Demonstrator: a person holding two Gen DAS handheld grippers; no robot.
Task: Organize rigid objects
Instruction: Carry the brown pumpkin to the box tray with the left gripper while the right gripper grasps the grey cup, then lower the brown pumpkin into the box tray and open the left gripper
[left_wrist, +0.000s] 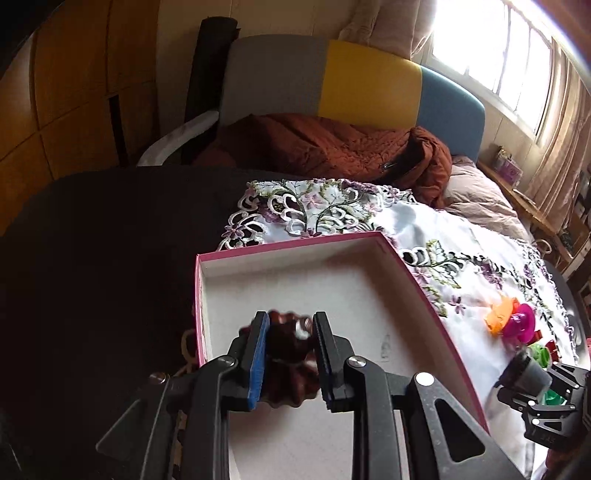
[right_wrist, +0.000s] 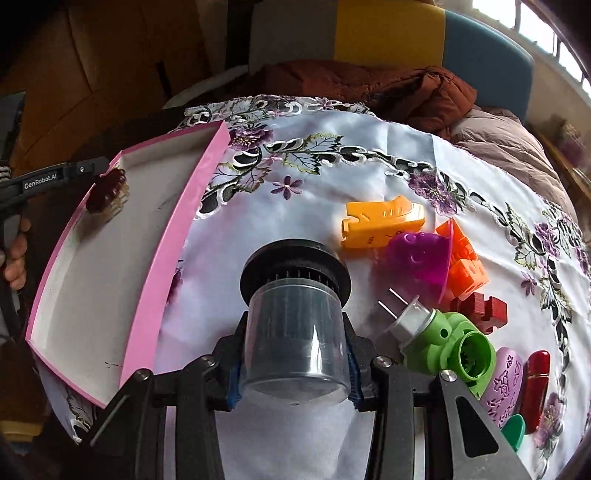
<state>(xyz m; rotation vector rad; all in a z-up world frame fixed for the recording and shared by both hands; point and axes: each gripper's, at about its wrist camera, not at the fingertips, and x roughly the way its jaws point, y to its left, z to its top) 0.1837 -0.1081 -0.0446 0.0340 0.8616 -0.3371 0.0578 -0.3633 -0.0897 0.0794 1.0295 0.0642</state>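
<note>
My left gripper (left_wrist: 290, 325) is shut on a dark brown hair claw clip (left_wrist: 286, 354) and holds it over the pink-edged white box (left_wrist: 417, 291). The right wrist view also shows the clip (right_wrist: 107, 190) inside the box (right_wrist: 173, 236), near its left wall. My right gripper (right_wrist: 295, 354) is shut on a grey translucent cylinder with a black ribbed cap (right_wrist: 295, 325), above the embroidered cloth (right_wrist: 332, 155). Right of it lie an orange clip (right_wrist: 380, 223), a purple disc (right_wrist: 421, 258), an orange block (right_wrist: 467, 266), a red block (right_wrist: 480, 306) and a green plug part (right_wrist: 454, 343).
A lilac patterned piece (right_wrist: 502, 387), a red glossy case (right_wrist: 535, 387) and a green pick (right_wrist: 513, 432) lie at the right edge. A brown jacket (left_wrist: 332, 147) and a bed headboard (left_wrist: 369, 81) stand behind the table. The dark table (left_wrist: 103, 240) lies left of the box.
</note>
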